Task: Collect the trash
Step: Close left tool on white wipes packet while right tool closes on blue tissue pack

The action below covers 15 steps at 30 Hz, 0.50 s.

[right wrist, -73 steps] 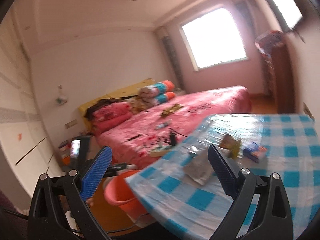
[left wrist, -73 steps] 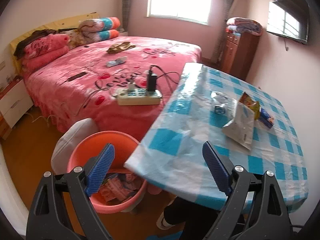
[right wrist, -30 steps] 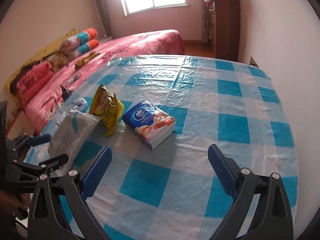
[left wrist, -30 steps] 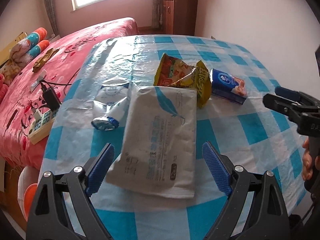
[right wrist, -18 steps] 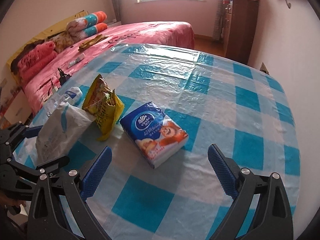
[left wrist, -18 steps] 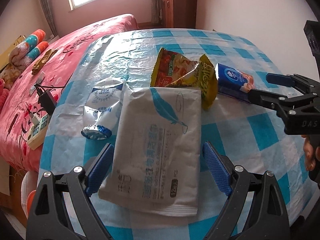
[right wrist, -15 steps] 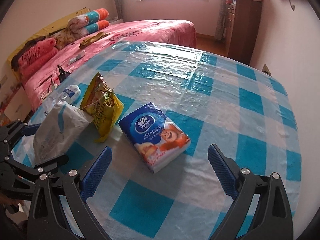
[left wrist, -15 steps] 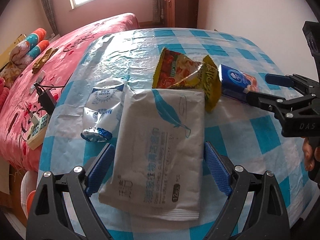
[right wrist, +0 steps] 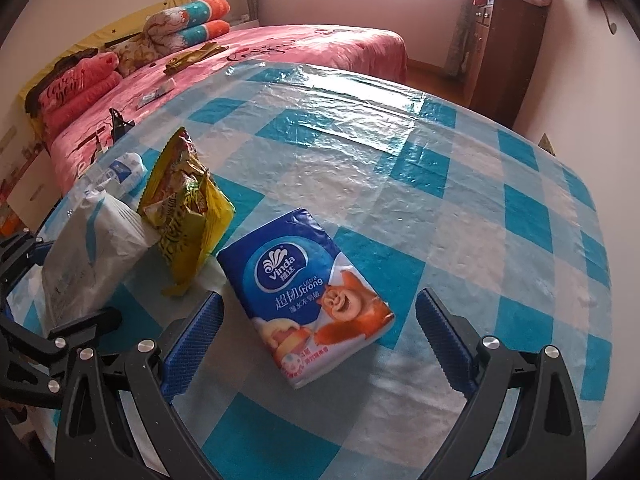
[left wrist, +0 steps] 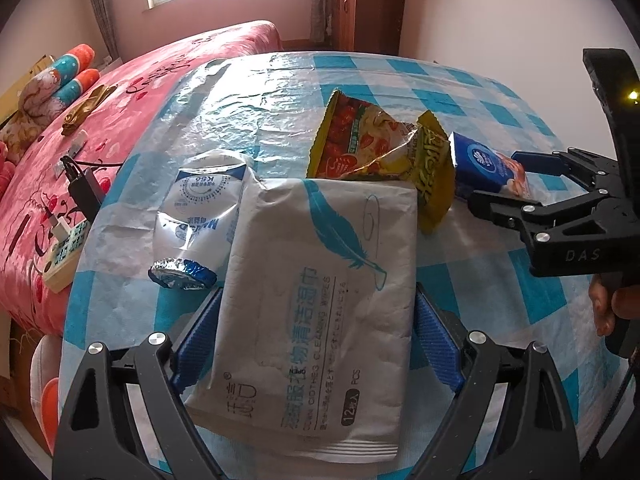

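Left gripper sits low over the wipes pack, jaws wide but just been closing in a little; the pack lies between the blue pads, edges close to both, and I can't see either pad pressing it yet. The pack's long axis runs straight away from me along the fingers, so the jaws span its short width, which looks right for a squeeze. It lies flat on the checked tablecloth, its far end tucked under the yellow snack bag, with the crumpled white-blue wrapper just beside it on the left.

Right gripper also stands wide, nothing held, with the blue tissue pack lying between and just ahead of its fingers, long axis angled diagonally across them. I judge it needs a wrist roll to square up.

So each hand has its own target; the left is nearer to a grip.
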{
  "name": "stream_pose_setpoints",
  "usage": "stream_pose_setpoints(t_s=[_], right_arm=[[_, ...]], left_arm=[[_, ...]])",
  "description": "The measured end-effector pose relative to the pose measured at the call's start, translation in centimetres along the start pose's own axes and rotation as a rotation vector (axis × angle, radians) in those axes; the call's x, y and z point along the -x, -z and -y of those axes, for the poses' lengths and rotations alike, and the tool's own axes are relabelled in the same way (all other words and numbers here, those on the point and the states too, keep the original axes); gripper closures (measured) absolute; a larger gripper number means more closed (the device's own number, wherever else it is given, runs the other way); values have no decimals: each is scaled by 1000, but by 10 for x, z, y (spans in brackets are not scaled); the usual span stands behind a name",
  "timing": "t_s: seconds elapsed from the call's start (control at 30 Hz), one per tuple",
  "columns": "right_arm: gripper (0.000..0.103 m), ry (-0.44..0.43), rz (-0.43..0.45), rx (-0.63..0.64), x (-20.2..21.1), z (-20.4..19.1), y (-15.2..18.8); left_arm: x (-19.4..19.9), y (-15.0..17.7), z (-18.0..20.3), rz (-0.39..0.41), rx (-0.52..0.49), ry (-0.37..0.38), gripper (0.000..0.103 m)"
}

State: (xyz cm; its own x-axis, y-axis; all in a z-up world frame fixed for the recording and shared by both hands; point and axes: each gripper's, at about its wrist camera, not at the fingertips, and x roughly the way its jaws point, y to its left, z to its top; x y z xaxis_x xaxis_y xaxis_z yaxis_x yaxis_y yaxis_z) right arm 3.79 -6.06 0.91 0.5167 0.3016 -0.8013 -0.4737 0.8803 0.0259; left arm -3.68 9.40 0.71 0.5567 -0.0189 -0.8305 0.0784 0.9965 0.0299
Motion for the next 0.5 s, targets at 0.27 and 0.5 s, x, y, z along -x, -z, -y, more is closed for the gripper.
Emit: stream_pose_setpoints(t_s=[0.27, 0.5], right_arm=[[7, -11, 6, 10, -6, -2, 1], [7, 13, 46, 22, 1, -5, 6]], left_arm=[[1, 0, 0, 17, -8, -11, 23], [3, 4, 0, 32, -3, -14, 27]])
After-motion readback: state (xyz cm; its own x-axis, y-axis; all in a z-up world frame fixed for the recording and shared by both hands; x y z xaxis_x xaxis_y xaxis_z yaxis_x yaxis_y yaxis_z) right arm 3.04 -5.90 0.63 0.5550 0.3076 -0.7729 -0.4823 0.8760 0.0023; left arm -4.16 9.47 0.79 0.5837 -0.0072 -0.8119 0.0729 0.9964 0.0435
